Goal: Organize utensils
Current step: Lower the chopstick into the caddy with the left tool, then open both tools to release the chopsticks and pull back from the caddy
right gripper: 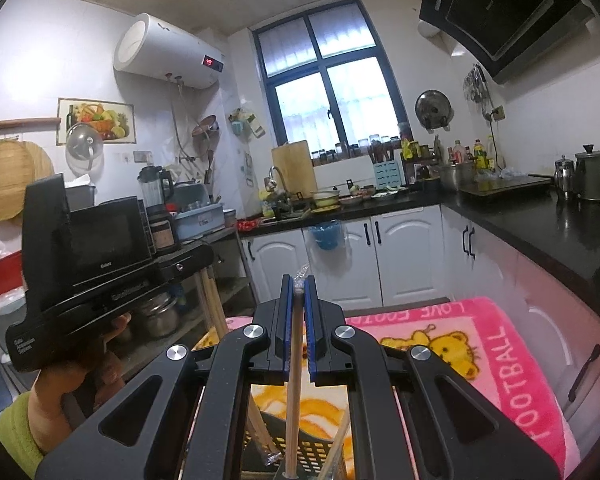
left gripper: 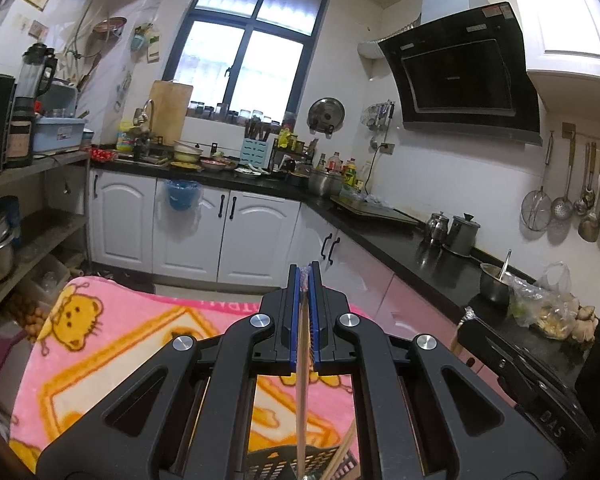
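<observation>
Left wrist view: the left gripper (left gripper: pixel 306 270) is clamped tight on a chopstick (left gripper: pixel 302 380), blue pads squeezing its top end while the shaft hangs straight down toward a black slotted basket (left gripper: pixel 276 466) at the near edge. A second stick (left gripper: pixel 342 450) leans at the basket's right side. My read: holding it by the top lets it drop in end-first. Underneath, a pink blanket (left gripper: pixel 112 344) with cartoon bears covers the work surface, probably as padding. Far off, the black counter (left gripper: pixel 384 228) runs along the right wall, ladles hung above it.

Right wrist view: the right gripper (right gripper: pixel 299 280) is likewise closed on its own chopstick (right gripper: pixel 292 392), pinched at the top with a scrap of clear wrapper showing above the pads. The stick runs down into the basket (right gripper: pixel 312 454), its lower end right at the mesh. Over on the left, the left gripper (right gripper: pixel 208 264) is carried by a hand (right gripper: pixel 60 384) in a green sleeve, sticks (right gripper: pixel 214 304) dangling beneath it; how many, I cannot tell. Other sticks already lean in the basket, so the sorting looks well underway. Both hang vertical, which should keep them clear of each other over one small target.
</observation>
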`<action>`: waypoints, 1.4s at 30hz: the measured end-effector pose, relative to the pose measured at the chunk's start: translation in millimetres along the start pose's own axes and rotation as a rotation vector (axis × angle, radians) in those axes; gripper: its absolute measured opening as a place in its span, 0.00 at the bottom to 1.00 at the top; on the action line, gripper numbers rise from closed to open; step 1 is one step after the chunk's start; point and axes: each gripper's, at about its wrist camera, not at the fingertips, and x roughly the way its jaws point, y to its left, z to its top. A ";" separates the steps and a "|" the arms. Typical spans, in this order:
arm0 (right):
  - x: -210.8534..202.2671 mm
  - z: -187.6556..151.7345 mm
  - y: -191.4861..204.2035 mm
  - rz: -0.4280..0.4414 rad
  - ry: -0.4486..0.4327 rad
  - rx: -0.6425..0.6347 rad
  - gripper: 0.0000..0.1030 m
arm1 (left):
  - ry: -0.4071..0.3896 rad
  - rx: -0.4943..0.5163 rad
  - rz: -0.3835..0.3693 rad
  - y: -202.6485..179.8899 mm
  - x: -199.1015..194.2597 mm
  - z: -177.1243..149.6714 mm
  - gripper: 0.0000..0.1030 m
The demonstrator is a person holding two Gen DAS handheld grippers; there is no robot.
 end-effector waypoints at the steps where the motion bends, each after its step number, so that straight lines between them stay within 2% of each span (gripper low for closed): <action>1: 3.4 -0.5 -1.2 -0.003 0.004 0.000 0.06 | 0.003 0.002 0.000 -0.6 -0.1 0.6 0.02; 7: 16.3 -11.4 -5.2 -0.003 0.020 0.012 0.06 | 0.017 0.001 -0.001 3.7 10.5 -11.3 0.02; 20: 23.8 -44.8 -8.3 -0.012 0.050 0.011 0.06 | 0.007 0.065 0.019 0.7 4.0 -42.3 0.02; 29: 17.9 -66.9 -18.0 -0.018 0.097 0.030 0.06 | 0.063 0.053 0.007 4.6 4.0 -70.7 0.02; 37: 3.8 -78.5 -26.8 -0.024 0.129 0.045 0.07 | 0.084 0.027 -0.020 9.5 -4.8 -80.1 0.02; 42: -3.2 -83.0 -29.7 -0.018 0.152 0.052 0.07 | 0.115 0.017 -0.009 12.6 -10.9 -85.3 0.02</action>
